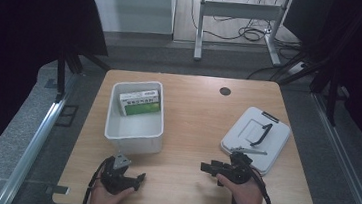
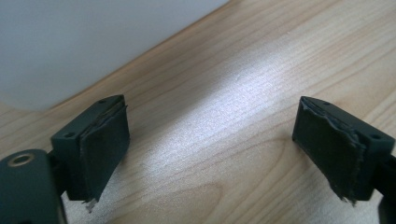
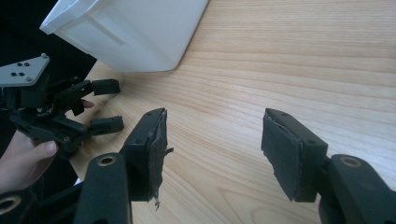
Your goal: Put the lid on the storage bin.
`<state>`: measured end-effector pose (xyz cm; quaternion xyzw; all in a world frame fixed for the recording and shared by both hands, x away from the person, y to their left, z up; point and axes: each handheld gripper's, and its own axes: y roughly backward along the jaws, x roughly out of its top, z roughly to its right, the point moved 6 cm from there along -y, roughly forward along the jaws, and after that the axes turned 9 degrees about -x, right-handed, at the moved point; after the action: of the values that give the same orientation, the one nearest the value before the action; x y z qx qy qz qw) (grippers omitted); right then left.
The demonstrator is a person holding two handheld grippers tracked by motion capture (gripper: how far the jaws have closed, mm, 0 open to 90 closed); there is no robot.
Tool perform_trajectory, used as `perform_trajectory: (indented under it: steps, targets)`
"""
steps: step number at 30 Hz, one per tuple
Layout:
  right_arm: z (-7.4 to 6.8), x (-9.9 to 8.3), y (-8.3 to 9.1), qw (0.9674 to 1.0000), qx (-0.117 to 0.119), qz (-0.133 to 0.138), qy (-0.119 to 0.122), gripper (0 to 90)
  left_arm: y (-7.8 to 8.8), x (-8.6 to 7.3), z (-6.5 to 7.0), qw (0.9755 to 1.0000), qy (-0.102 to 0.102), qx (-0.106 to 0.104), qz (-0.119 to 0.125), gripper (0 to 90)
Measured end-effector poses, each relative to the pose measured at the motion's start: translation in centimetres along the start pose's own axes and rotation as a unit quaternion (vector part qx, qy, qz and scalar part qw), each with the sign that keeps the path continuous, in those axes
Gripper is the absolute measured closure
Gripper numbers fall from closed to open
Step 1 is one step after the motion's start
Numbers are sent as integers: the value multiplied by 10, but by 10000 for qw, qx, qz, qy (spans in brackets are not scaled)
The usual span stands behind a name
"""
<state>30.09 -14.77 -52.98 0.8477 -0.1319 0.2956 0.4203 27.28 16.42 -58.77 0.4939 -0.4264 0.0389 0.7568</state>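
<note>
With both the left gripper [image 1: 134, 178] and right gripper [image 1: 209, 167] released and empty, the white bin [image 1: 133, 138] just ahead of the left one appears light, rigid and smooth-walled, so grasp its rim.

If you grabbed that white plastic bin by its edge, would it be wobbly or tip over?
The white plastic bin probably lifts easily: it looks thin-walled and holds one green and white box, so likely light. Its smooth, glossy sides may slip against the pads. Gripped at one rim, it would probably tilt, and the box, already leaning inside, could slide.
</note>
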Motion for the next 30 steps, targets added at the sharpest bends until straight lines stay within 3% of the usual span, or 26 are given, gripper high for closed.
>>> perform_trajectory:
  steps: [8,16,26,30]
  targets:
    - [16,-5,5,9998,-88,-29,-164,398,2,-2,3,9999,69,65,43,149]
    - [4,2,1,9998,-184,25,95,398,2,-3,4,10000,47,43,49,157]
    - [6,6,-5,9994,-345,-23,26,398,4,-4,4,10000,25,29,25,160]
    - [5,13,2,9988,-457,145,-39,403,4,-4,4,10000,11,3,47,160]
